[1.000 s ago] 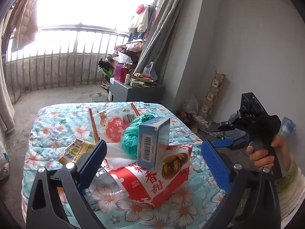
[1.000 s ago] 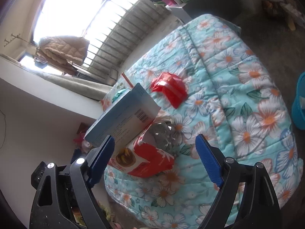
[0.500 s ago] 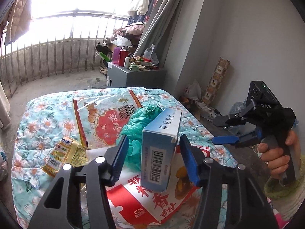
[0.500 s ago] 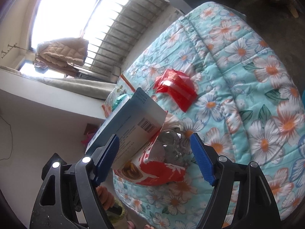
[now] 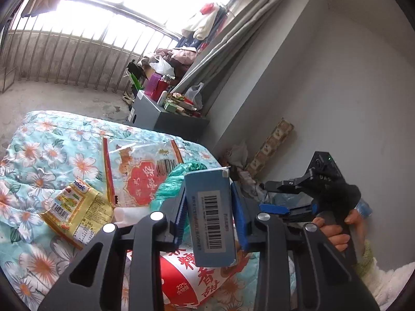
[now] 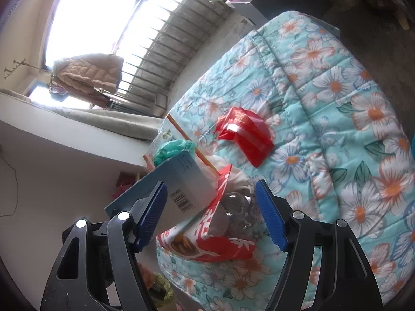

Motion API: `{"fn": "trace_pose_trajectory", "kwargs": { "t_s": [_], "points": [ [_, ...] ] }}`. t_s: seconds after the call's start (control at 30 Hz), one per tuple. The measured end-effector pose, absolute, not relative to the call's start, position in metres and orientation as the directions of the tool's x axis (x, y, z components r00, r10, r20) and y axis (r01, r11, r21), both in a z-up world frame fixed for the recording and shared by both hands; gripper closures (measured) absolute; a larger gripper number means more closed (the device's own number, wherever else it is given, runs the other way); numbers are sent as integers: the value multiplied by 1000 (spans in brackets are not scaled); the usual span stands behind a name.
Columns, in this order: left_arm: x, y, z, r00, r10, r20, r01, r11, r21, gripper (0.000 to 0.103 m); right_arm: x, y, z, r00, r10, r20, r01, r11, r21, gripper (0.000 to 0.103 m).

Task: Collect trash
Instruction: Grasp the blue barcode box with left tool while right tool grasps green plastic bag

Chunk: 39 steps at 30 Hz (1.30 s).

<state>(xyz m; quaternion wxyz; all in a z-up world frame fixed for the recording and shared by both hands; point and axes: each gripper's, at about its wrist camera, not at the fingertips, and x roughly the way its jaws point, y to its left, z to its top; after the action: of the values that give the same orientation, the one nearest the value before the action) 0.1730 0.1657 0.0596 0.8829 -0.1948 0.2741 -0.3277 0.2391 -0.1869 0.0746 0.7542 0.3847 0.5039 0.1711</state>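
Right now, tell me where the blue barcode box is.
In the left wrist view the blue barcode box stands between the closing blue pads of the left gripper, over the red snack bag, just right of the green plastic bag.

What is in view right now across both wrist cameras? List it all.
blue box: 1, blue with barcode, between the left tongs' pads
red snack bag: 1, red and white, under the box at the quilt's edge
green plastic bag: 1, teal, behind the box
clear printed bag: 1, clear with red print, flat on the quilt
yellow wrapper: 1, yellow, left on the quilt
red wrapper: 1, red, mid-quilt
floral quilt: 1, teal
grey cabinet: 1, by the curtain
left tongs: closing around the box
right tongs: closing, pads apart above the snack bag
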Motion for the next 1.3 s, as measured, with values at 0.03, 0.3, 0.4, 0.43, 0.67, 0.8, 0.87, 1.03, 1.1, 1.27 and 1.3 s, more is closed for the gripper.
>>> {"fn": "trace_pose_trajectory", "kwargs": {
  "t_s": [0.03,0.3,0.4,0.43,0.67,0.8,0.87,1.03,1.1,1.27,1.3],
  "points": [
    [171,173,63,645,-685,-339,465,704,-537,73,241,-184,77,434,646,-628,118,651,750,36],
    [151,227,78,725,-637,-262,395,696,-600,73,269,-140,85,378,656,-654,11,703,711,36],
    [145,239,79,742,-622,-248,376,694,-615,74,284,-122,82,357,652,-669,-15,720,694,36],
    [145,242,79,746,-619,-246,370,693,-618,74,288,-118,80,351,650,-674,-15,724,690,36],
    [137,258,74,766,-599,-235,342,688,-640,74,301,-92,65,287,636,-717,-30,754,657,39],
    [138,261,71,765,-600,-235,338,684,-646,74,296,-84,65,267,630,-729,-47,764,643,51],
    [138,261,71,767,-598,-234,338,686,-645,73,291,-84,68,273,634,-723,-57,761,646,57],
    [137,261,71,768,-594,-239,334,691,-641,73,283,-81,72,266,634,-727,-97,768,634,70],
    [137,261,71,769,-592,-242,333,693,-639,73,283,-77,70,250,639,-727,-103,764,637,75],
    [135,261,74,775,-583,-243,328,699,-635,74,282,-72,67,240,659,-713,-107,748,655,87],
    [134,260,75,776,-583,-241,328,699,-635,74,281,-73,69,248,659,-711,-114,748,654,88]
  ]
}}
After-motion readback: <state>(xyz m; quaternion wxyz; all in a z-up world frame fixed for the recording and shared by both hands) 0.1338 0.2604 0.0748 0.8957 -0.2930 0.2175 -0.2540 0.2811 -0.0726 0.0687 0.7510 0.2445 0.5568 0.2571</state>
